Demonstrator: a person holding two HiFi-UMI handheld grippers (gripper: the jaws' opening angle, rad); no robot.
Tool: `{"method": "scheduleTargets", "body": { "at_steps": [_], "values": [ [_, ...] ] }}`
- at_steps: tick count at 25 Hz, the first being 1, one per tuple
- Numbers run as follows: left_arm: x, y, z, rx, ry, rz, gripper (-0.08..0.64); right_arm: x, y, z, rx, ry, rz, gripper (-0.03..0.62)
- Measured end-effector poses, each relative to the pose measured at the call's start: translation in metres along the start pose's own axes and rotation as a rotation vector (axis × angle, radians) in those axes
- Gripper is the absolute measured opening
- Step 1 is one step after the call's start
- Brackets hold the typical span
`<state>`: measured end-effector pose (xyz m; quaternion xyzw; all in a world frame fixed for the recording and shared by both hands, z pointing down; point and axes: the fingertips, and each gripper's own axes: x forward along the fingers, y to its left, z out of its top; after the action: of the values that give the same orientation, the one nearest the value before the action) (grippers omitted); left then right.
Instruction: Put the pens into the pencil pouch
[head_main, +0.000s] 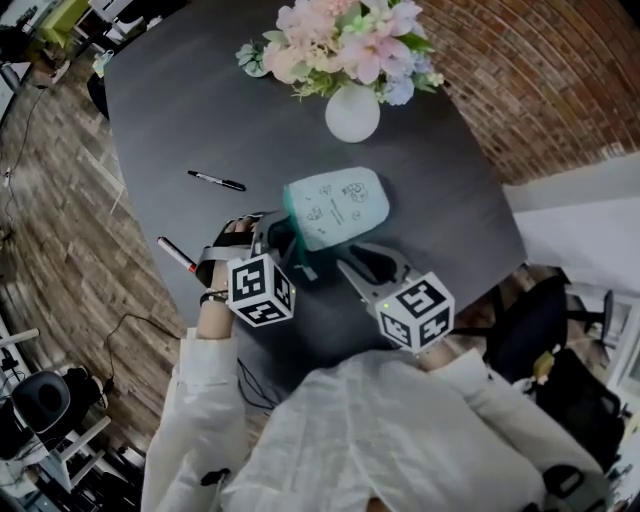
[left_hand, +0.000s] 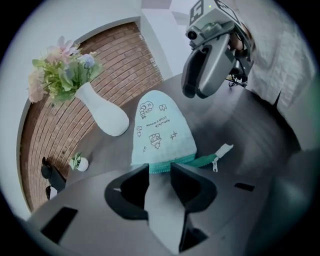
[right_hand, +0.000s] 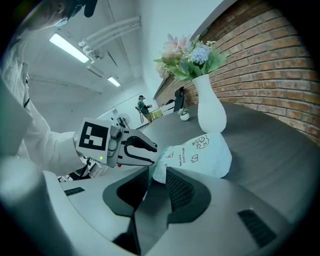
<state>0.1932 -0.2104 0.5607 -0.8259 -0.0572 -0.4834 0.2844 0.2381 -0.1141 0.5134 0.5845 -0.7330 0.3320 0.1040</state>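
The mint-green pencil pouch (head_main: 337, 207) lies in the middle of the dark table (head_main: 190, 110). Its teal zipper edge faces me. My left gripper (head_main: 278, 236) stands at the pouch's near left corner, jaws open, with the zipper edge (left_hand: 160, 169) just past the tips. The zipper pull (left_hand: 220, 152) lies off to the right. My right gripper (head_main: 345, 265) is at the near right edge, also open, with the pouch's corner (right_hand: 161, 161) at its tips. A black pen (head_main: 216, 180) and a red-tipped pen (head_main: 177, 254) lie on the table to the left, held by neither gripper.
A white vase (head_main: 352, 112) of pink flowers stands just behind the pouch. The table's near edge runs under both grippers. Black office chairs (head_main: 560, 360) stand at the right, and cables lie on the wood floor at the left.
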Motion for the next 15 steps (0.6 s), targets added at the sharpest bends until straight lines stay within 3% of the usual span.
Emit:
{"method": "scheduleTargets", "body": {
  "at_steps": [10, 15],
  "values": [
    [0.015, -0.003, -0.004, 0.261, 0.046, -0.046, 0.124, 0.001, -0.004, -0.001, 0.025, -0.004, -0.005, 0.101],
    [0.017, 0.005, 0.000, 0.355, 0.052, -0.045, 0.126, 0.001, -0.004, -0.002, 0.036, -0.005, -0.009, 0.101]
  ]
}}
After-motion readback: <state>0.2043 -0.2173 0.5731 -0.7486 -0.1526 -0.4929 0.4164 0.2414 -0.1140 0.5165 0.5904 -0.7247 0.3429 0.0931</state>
